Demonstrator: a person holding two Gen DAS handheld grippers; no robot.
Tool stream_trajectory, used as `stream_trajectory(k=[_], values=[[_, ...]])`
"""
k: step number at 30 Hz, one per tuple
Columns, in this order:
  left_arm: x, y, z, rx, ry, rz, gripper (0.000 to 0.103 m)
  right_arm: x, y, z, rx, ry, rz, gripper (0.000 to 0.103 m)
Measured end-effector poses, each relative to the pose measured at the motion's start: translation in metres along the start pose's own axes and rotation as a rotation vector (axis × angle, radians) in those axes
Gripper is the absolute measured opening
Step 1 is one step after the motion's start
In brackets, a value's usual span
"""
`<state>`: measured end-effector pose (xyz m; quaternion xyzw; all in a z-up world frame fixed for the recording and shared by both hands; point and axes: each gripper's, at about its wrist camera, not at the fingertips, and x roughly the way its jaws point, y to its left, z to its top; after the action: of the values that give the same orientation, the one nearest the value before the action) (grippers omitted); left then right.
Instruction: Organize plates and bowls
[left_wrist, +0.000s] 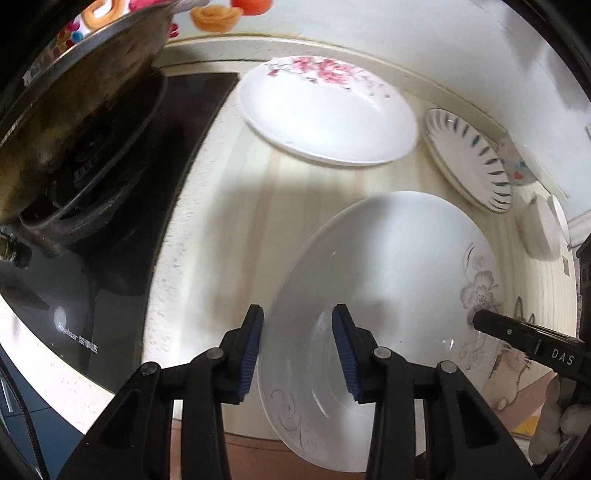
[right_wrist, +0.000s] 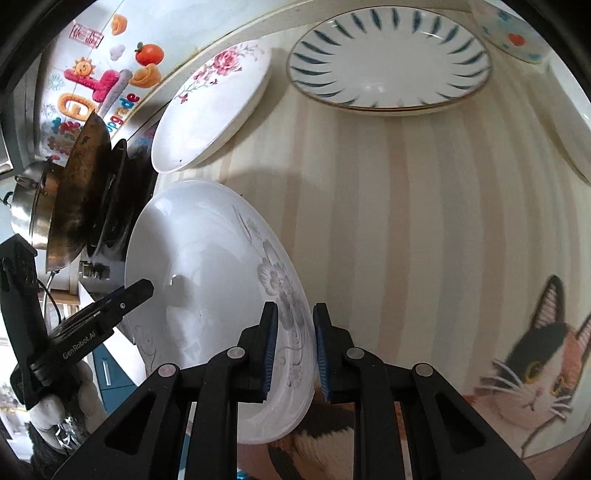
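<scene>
Left gripper (left_wrist: 298, 334) spread apart, straddling the near rim of the big white plate (left_wrist: 388, 266), one finger outside, one inside, not squeezing. Right gripper (right_wrist: 294, 341) likewise parted around the opposite rim of that same plate (right_wrist: 207, 280), over the grey flower print, a gap on both sides. Plate tilted between the two, over the striped desk (left_wrist: 229, 206).

Counting dishes: four plates in sight. The grey-flower one between the grippers, a pink-flower plate (left_wrist: 327, 110) further back on the desk, a blue-dash plate (left_wrist: 469, 158) to its right, seemingly sitting on another dish beneath, cannot tell for sure. Beyond that, a small bowl with a red spot (right_wrist: 511, 33) at the far edge, and a plain white dish (left_wrist: 543, 229) off to the right, partly cut off.

Around: black stove (left_wrist: 110, 258) on the left with a dark wok (left_wrist: 81, 96) on its burner, nothing visible inside. Steel pot (right_wrist: 27, 206) behind the wok. Cat picture (right_wrist: 532, 369) on the mat at the near right. Bright stickers (right_wrist: 92, 85) on the back wall.
</scene>
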<state>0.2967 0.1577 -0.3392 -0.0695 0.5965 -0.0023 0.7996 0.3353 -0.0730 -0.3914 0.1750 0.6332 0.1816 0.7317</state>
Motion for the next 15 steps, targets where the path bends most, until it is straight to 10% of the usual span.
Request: stream_trajectory(k=[15], values=[[0.022,-0.133,-0.002,0.106,0.037,-0.087,0.035,-0.087,-0.113,-0.027,0.112,-0.039,-0.062,0.022]])
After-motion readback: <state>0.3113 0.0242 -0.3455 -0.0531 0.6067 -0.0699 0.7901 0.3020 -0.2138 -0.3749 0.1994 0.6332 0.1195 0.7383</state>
